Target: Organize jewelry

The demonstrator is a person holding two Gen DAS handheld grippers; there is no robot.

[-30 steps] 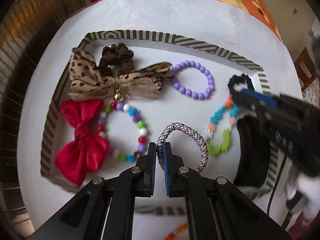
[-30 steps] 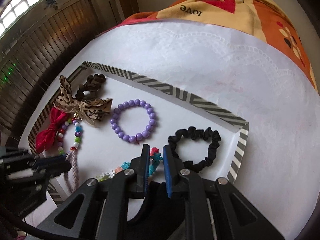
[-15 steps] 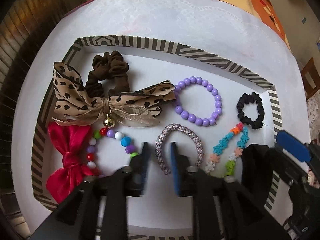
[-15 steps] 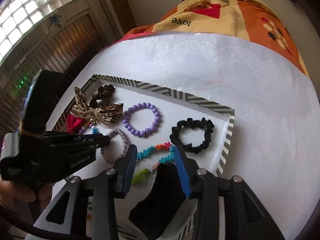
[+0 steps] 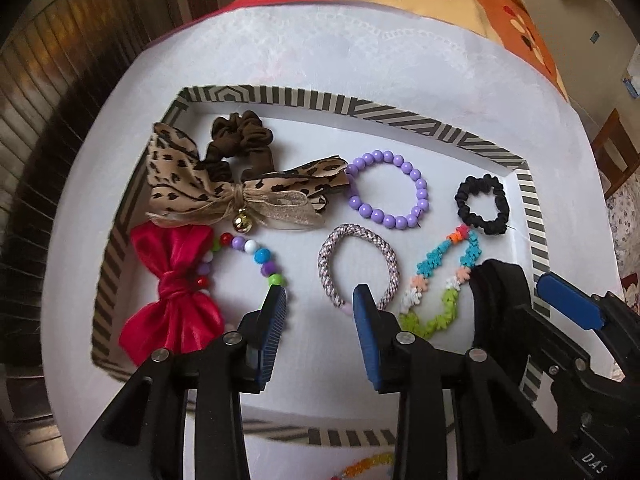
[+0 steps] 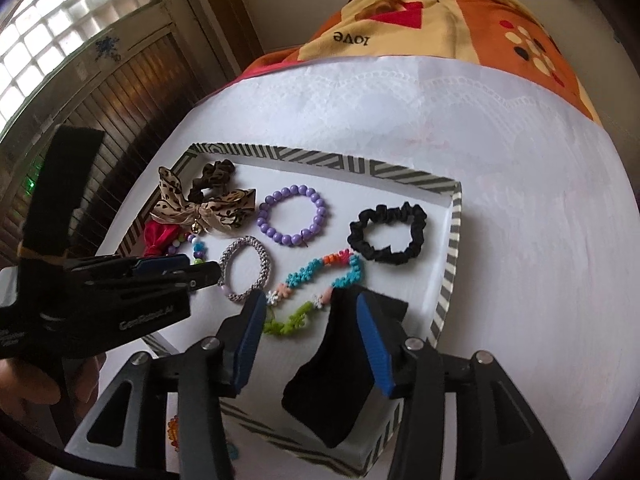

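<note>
Pink braided bracelet [image 5: 358, 268] lies in my striped tray [image 5: 360, 110], between my left gripper [image 5: 320, 304] fingers, spread wide. My right gripper [image 6: 310, 310] gapes too. The blanket [image 6: 420, 12] says "love". A black cloth [image 6: 344, 380] hides one corner.

One striped tray [image 5: 352, 110] holds nine accessories. Four are bracelets: a purple beaded bracelet [image 5: 386, 194], a woven pink-and-grey bracelet [image 5: 360, 240], a multicoloured round-bead bracelet [image 5: 262, 258] and a flower-bead bracelet [image 5: 438, 280]. Two are scrunchies: a brown scrunchie [image 5: 240, 140] and a black scrunchie [image 5: 482, 204]. Two are bows: a leopard-print bow [image 5: 192, 184] and a red satin bow [image 5: 172, 300]. One black velvet stand [image 6: 344, 364] sits at the tray's near corner.
</note>
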